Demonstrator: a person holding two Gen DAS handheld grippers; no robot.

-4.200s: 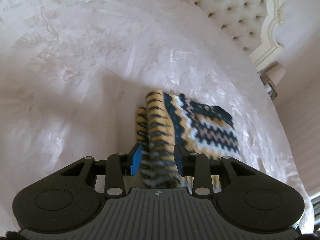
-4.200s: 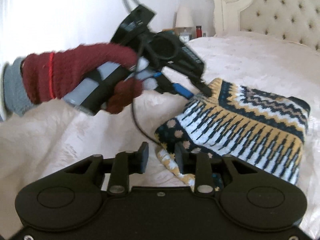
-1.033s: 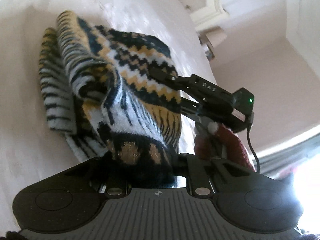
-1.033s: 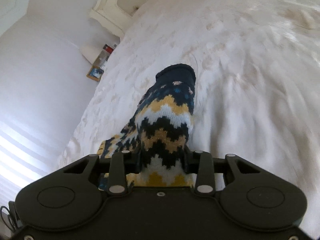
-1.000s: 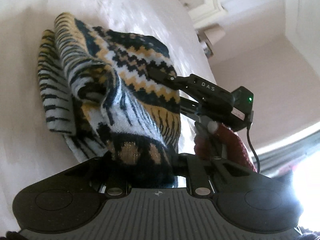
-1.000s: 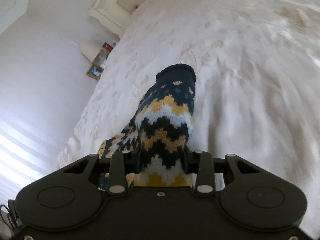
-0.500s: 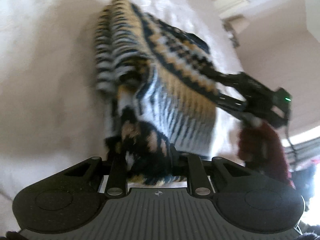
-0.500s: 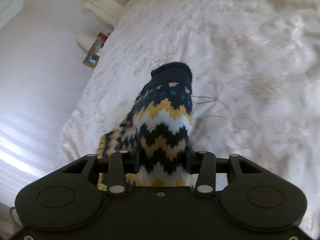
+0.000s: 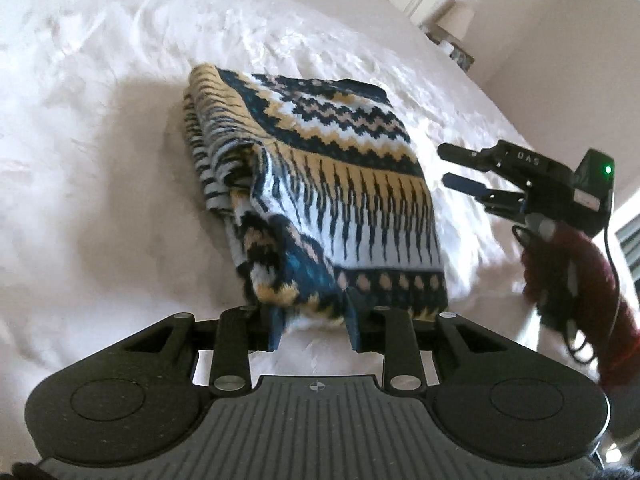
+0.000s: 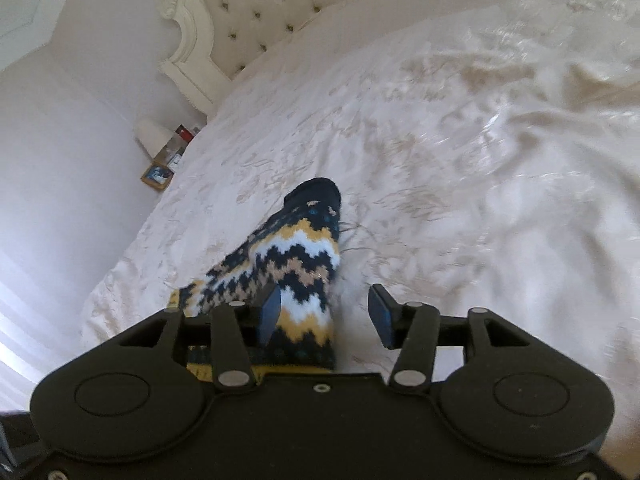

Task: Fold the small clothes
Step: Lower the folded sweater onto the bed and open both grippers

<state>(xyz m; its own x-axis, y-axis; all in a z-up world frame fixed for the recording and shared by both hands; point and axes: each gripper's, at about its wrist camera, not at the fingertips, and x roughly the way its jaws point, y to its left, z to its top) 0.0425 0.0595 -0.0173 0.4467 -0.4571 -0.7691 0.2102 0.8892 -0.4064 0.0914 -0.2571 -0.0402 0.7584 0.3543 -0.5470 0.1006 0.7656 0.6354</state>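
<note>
— Thick patterned knit sweater (image 9: 320,184), folded into a bundle, lying on the white bedspread (image 9: 100,200) towards the near right side of the bed. Soft, floppy, bulky; light enough to lift by a pinch, but layers likely to slide apart.

— Best hold?

— Probably the near hem, the dark dotted band, pinched through every layer at once; or the two near corners together. Loose flap at the near left looks ready to spill.

— Tongs?

— Left gripper (image 9: 314,326) part-way apart, jaws just been opening, near edge of the knit between them but seemingly not pressed. Right gripper (image 10: 324,316) wider, also just been opening; knit against its left finger, right finger over bare bedspread, nothing clamped. From the left wrist view, right gripper (image 9: 460,168) clear of the bundle at its right, in a dark red glove (image 9: 568,264).

— Beyond that?

— Tufted headboard (image 10: 272,4) far off, small lamp (image 10: 154,136) and clutter beside the bed.
</note>
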